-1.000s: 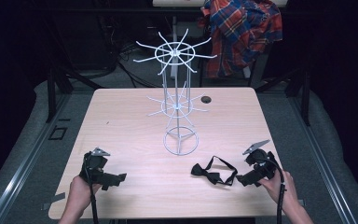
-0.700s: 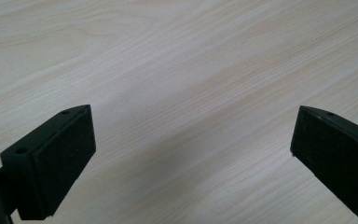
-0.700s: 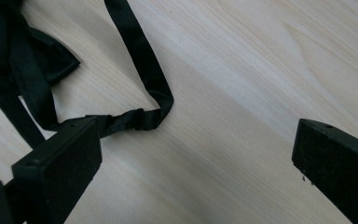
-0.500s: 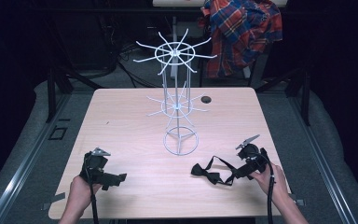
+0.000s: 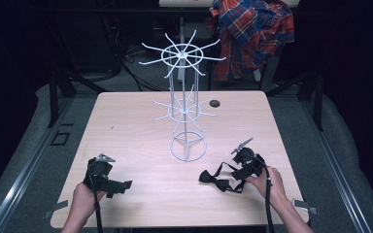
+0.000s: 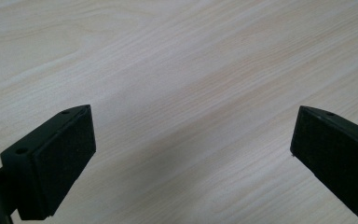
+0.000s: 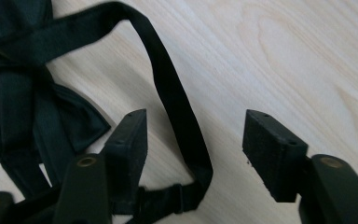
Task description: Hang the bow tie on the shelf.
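**Right gripper's jaws narrowing around a bow tie's strap near the display rack**

A black bow tie point(image 5: 212, 177) lies flat on the pale wooden table point(image 5: 126, 126), on the near side of the white wire display rack point(image 5: 184, 104) and a little to the right of its ring base. The tie's knot and wings sit nearest the rack's base; its thin neck strap point(image 7: 177, 107) loops out from them toward the person's right hand.

The right gripper point(image 5: 239, 170), held in the person's right hand point(image 5: 264, 182) just beside the tie on the side away from the rack's pole, points down at that strap. In the right gripper view the curved end of the strap lies between the two black jaws, close by one pad point(image 7: 133, 140) and apart from the other, which stands over bare wood. The jaws have just been closing and now stand about half apart; the pads do not yet press on the strap.

The left gripper point(image 5: 108, 178), in the person's left hand point(image 5: 85, 196), rests low over the table on the near side of the rack and well to its left, far from the tie. Its jaws are spread wide with only wood grain between them.

Beyond the rack a small dark round object point(image 5: 215, 103) sits on the tabletop near the far edge, and behind the table a red and blue plaid shirt point(image 5: 252, 34) hangs in the dark.
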The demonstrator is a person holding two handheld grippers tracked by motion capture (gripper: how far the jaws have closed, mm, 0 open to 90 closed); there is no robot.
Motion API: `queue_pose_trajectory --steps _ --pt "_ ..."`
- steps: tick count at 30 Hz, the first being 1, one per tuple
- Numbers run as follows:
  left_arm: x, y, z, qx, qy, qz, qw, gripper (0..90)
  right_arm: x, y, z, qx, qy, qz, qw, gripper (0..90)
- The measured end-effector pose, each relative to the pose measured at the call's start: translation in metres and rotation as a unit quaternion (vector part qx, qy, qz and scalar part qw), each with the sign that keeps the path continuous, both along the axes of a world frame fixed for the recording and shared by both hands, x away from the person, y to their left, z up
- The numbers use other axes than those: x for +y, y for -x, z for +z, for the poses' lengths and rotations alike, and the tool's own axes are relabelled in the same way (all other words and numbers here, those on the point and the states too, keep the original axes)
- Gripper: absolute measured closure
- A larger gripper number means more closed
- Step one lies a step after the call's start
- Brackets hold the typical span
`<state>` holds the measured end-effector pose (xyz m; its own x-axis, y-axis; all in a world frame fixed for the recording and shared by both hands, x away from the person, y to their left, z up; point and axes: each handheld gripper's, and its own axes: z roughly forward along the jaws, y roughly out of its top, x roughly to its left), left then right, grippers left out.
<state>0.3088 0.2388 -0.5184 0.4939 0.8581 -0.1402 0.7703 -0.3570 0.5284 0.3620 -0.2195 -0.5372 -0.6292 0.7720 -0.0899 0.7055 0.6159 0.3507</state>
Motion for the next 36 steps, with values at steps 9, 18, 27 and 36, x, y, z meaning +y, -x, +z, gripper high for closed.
queue_pose_trajectory --steps 9,18,27,36 --pt "0.000 0.000 0.000 0.002 -0.001 0.002 1.0000 0.0 0.012 -0.006 0.000 -0.011 0.016 0.003 0.9998 74.1" --pt "0.000 0.001 0.001 0.002 -0.001 0.002 1.0000 0.0 0.010 0.001 0.024 -0.057 -0.024 0.008 0.9981 89.2" --pt "0.000 0.001 0.001 0.003 -0.001 0.002 1.0000 0.0 0.009 0.012 0.053 -0.108 -0.067 0.015 0.9918 89.6" --pt "0.000 0.000 0.001 0.001 -0.003 0.003 1.0000 0.0 0.010 0.019 0.073 -0.132 -0.083 0.026 0.9874 89.6"
